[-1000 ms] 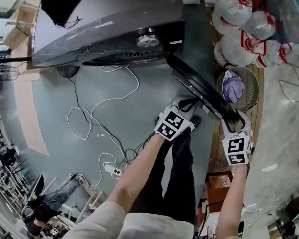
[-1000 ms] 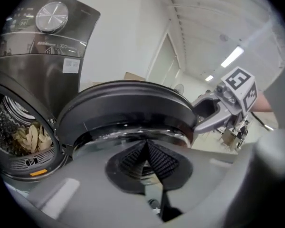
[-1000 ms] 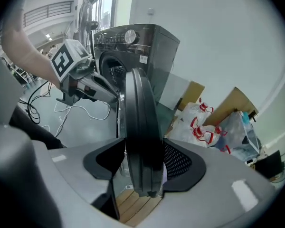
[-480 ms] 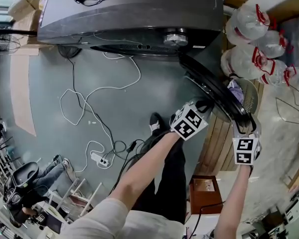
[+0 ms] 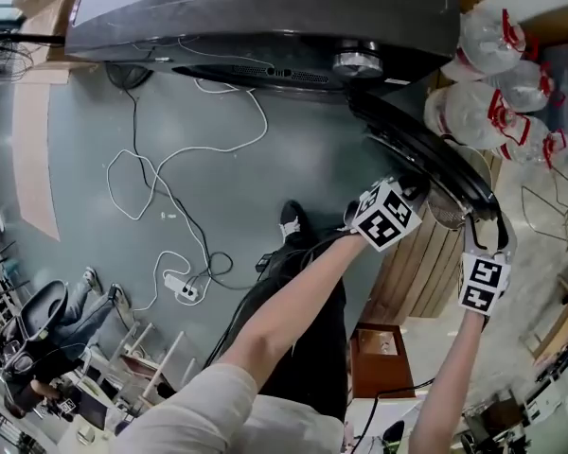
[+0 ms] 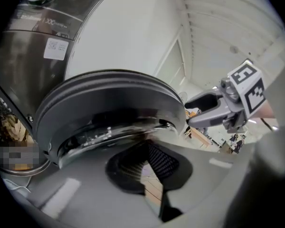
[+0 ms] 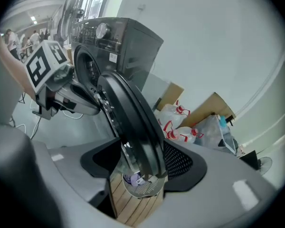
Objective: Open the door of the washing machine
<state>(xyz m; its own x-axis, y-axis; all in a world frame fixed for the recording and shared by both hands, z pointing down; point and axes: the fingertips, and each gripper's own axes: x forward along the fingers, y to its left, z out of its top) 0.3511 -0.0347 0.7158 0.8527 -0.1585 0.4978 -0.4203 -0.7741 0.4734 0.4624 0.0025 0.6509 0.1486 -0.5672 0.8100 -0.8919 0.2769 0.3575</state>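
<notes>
The washing machine (image 5: 265, 8) was big and dark grey, and it stood at the top of my head view. Its round door (image 5: 426, 154) was already swung out from the front, hanging open on its hinge side near the knob (image 5: 357, 62).

My left hand-held gripper (image 5: 405, 189) was by the inner side of the door, near the middle of it. Its jaws were closed tight together and had nothing between them. In the left gripper view the door (image 6: 109, 108) filled most of what I saw, just past the jaw tips.

My right hand-held gripper (image 5: 483, 225) was at the far free end of the door. Its jaws were opening wide. In the right gripper view the rim of the door (image 7: 133, 122) stood between the two jaws, and I could see a gap on one side of it, so the pads were not squeezing it.

A long white cable (image 5: 161, 168) lay in loops on the grey floor (image 5: 293, 159), and it ran down to a power strip (image 5: 178, 289). White plastic bags with red ties (image 5: 492, 74) sat beside the washing machine. Under the door was a round white basket (image 7: 140, 184) with something purple in it, on a wooden slat floor (image 5: 426, 272). My black shoe (image 5: 292, 223) was on the grey floor, close to my left arm.
</notes>
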